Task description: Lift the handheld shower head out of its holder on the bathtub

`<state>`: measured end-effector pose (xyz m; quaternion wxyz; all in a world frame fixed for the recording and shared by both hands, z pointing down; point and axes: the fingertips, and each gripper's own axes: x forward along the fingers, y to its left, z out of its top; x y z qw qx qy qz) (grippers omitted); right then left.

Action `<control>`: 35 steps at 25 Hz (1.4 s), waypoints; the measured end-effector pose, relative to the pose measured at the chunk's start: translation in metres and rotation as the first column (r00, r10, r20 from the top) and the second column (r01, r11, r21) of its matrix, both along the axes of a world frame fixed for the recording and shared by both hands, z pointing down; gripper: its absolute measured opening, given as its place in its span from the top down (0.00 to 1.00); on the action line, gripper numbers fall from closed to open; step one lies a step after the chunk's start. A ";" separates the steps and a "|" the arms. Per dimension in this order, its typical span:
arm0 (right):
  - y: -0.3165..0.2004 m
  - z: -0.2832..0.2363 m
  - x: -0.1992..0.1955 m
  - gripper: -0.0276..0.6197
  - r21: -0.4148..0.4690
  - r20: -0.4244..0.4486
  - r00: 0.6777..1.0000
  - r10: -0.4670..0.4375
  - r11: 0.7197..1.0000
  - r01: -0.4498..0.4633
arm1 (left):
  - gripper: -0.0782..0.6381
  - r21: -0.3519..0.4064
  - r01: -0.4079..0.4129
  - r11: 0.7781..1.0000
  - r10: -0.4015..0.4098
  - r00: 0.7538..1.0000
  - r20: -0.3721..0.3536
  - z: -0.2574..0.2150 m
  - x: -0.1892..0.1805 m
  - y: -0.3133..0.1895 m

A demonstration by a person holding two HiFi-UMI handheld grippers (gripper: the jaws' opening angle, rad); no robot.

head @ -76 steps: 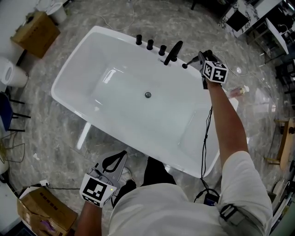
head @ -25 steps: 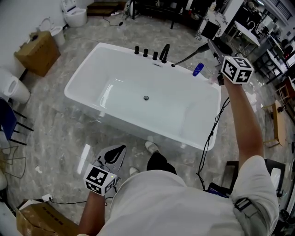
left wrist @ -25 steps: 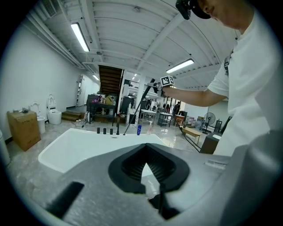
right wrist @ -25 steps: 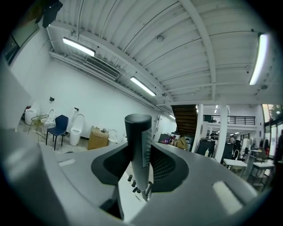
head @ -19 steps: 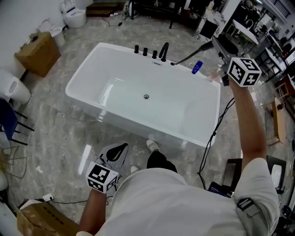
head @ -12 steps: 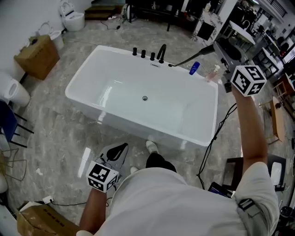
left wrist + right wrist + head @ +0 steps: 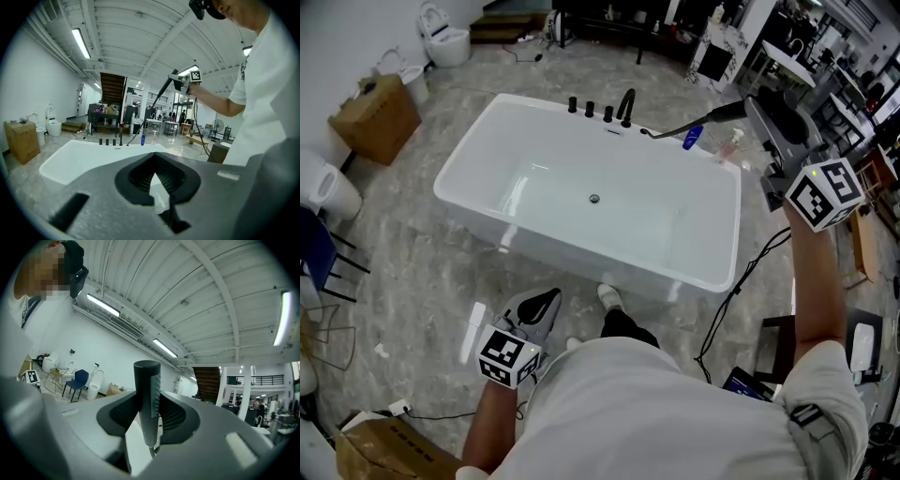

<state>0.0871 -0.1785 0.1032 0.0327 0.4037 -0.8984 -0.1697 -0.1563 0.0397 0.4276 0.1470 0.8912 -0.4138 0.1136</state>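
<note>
Matte black shower head [image 7: 147, 394]: slim cylinder, flat end cap, ribbed strip down one side. It sits upright betw. the R gripper [image 7: 755, 108] jaws, and the cross-hatched pads clamp it on both sides. In head view it's up off the tub [image 7: 469, 159] rim, in the air over the far R corner. A thin dark hose [image 7: 675, 127] slopes from it down to the deck by the spout [image 7: 625, 105].

Tub is gloss white, a rounded rectangle w/ thick smooth rim and a sloped basin. Small round metal drain [image 7: 593, 199] mid-floor. Spout is black and curved, w/ three stubby black knobs [image 7: 589, 110] in a row beside it on the far rim. Blue bottle [image 7: 692, 138] stands on the same rim, near the hose.

L gripper [image 7: 546, 302] is low at near side, well apart from tub. Its grey plastic jaws are closed tip to tip, w/ nothing betw. the dark ridged pads.

Floor [image 7: 412, 262] is grey marbled, glossy. Cardboard box [image 7: 375, 117] at far L, w/ a white toilet [image 7: 445, 39] beyond it.
</note>
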 end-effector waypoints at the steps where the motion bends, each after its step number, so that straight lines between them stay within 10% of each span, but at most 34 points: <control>1: 0.007 -0.001 -0.001 0.73 0.003 0.002 1.000 -0.008 1.000 0.008 | 0.88 0.000 0.000 1.000 0.000 1.000 -0.001 0.000 0.000 0.002; 35: 0.042 0.054 -0.004 0.73 -0.110 0.006 1.000 -0.002 0.994 0.002 | 0.88 0.001 0.004 1.000 -0.004 1.000 -0.015 -0.001 -0.007 0.016</control>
